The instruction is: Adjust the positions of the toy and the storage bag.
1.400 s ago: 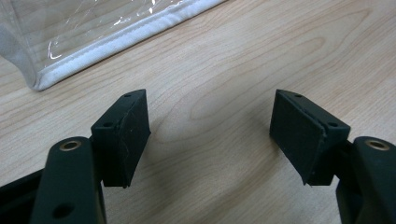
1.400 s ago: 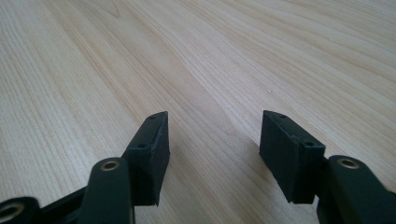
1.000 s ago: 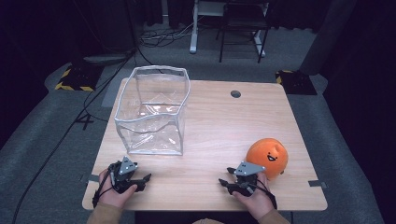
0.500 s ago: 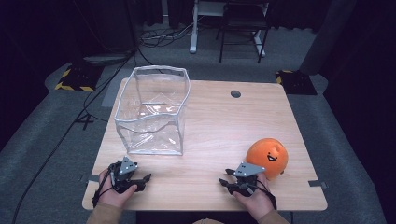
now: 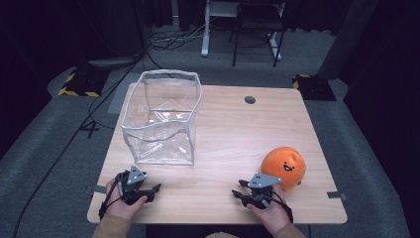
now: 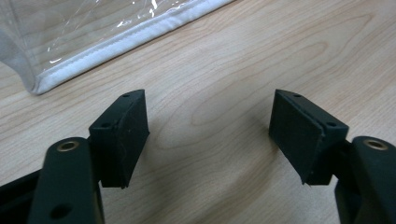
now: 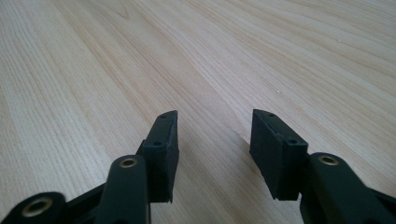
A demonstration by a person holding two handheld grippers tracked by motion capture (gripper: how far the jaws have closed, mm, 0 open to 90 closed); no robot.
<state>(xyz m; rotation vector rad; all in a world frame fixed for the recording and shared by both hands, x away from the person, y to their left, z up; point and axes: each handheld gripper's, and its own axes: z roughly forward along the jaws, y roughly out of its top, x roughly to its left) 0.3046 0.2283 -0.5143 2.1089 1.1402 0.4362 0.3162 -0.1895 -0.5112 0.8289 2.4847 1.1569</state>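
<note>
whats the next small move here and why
Probably swing the right gripper toward the orange plush toy just beside it. Both grippers rest open and empty on the table, and the clear bag stands open.

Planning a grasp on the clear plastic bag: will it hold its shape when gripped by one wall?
Probably not. The clear bag has thin, wrinkled film walls that already bow, so they would likely buckle. It looks empty and light, so a push may slide it. The white seam seems firmer for the fingers.
</note>
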